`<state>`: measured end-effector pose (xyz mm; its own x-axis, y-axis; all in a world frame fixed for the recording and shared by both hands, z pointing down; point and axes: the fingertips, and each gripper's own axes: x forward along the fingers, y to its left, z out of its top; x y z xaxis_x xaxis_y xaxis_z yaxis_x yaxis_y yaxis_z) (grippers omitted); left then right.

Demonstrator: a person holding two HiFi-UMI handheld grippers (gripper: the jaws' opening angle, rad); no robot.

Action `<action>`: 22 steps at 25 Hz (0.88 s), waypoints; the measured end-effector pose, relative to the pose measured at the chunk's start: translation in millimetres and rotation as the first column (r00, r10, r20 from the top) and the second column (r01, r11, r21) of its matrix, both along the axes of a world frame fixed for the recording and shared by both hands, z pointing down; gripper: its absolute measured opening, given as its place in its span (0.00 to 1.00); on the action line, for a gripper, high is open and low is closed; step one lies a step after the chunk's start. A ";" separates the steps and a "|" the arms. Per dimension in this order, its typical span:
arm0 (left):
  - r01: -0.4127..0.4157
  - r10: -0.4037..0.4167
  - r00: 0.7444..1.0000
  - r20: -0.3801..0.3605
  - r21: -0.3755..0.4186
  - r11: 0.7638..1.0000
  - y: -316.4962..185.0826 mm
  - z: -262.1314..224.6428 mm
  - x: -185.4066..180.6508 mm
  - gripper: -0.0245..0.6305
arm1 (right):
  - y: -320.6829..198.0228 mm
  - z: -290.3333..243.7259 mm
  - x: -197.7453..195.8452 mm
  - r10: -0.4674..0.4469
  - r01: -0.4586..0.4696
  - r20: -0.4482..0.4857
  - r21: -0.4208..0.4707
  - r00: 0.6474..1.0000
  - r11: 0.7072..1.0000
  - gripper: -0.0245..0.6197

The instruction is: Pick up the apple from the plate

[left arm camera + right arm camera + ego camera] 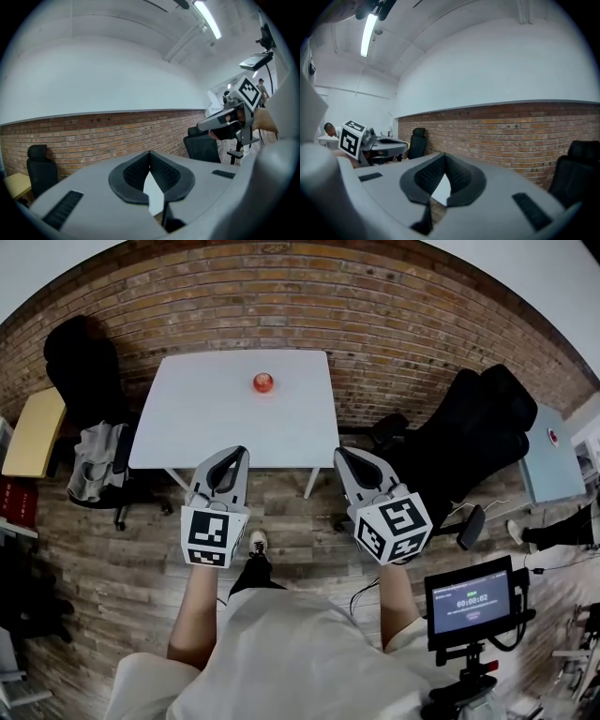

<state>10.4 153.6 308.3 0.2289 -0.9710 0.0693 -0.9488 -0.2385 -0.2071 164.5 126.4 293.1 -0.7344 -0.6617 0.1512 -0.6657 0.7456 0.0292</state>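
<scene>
Inspection from my remote station, 3 views checked

1. The left hand-held gripper (241, 454) and the right hand-held gripper (341, 454) are held side by side, well apart from each other. Both point toward the white surface (187, 427). In the head view their tips show against its near edge, with the wood-plank floor (141, 549) beneath them.

2. Left hand-held gripper: in its own view the dark ribbed pads (136, 174) meet at the tip. The jaws are fully closed and hold nothing. Only a sliver of the white surface shows through the gap lower down.

3. Right hand-held gripper: in its own view the pads (461, 180) also meet at the tip. It is closed and empty.

4. The apple (263, 382) is red and sits on the surface, toward the far side and slightly right of centre. It is well apart from both tips. At this range I cannot make out the plate under it clearly.

5. Surroundings: a brick wall (281, 296) stands behind the surface. There is 1 black chair (84, 362) at the left end and 1 black seat (473, 432) at the right. A small monitor (471, 601) sits by the person's right arm
</scene>
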 end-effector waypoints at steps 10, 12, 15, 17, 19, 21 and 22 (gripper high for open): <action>-0.025 0.025 1.000 -0.010 -0.046 0.999 -98.0 7.6 -37.6 0.05 | -94.6 10.6 -31.5 0.043 -0.045 -0.021 -0.059 0.999 0.997 0.04; -0.020 0.019 1.000 -0.012 -0.054 0.998 -110.2 8.7 -47.2 0.05 | -109.1 13.5 -37.6 0.051 -0.052 -0.019 -0.072 0.999 0.996 0.04; -0.006 0.005 1.000 -0.019 -0.063 0.998 -125.2 12.3 -64.3 0.05 | -125.9 19.5 -47.8 0.061 -0.062 -0.020 -0.088 0.998 0.994 0.04; 0.006 -0.007 1.000 -0.024 -0.073 0.997 -134.0 16.2 -76.9 0.05 | -133.8 23.2 -56.1 0.061 -0.063 -0.025 -0.097 0.998 0.993 0.04; 0.017 -0.019 0.999 -0.027 -0.088 0.996 -143.2 21.2 -88.8 0.05 | -141.4 25.1 -64.3 0.061 -0.064 -0.030 -0.105 0.998 0.992 0.04; 0.016 -0.020 0.999 -0.032 -0.097 0.995 -153.2 23.6 -96.7 0.05 | -149.5 26.3 -71.9 0.062 -0.065 -0.033 -0.112 0.998 0.992 0.04; 0.012 -0.015 0.999 -0.035 -0.099 0.995 -158.6 23.7 -99.4 0.05 | -153.8 27.1 -75.9 0.062 -0.065 -0.034 -0.115 0.998 0.991 0.04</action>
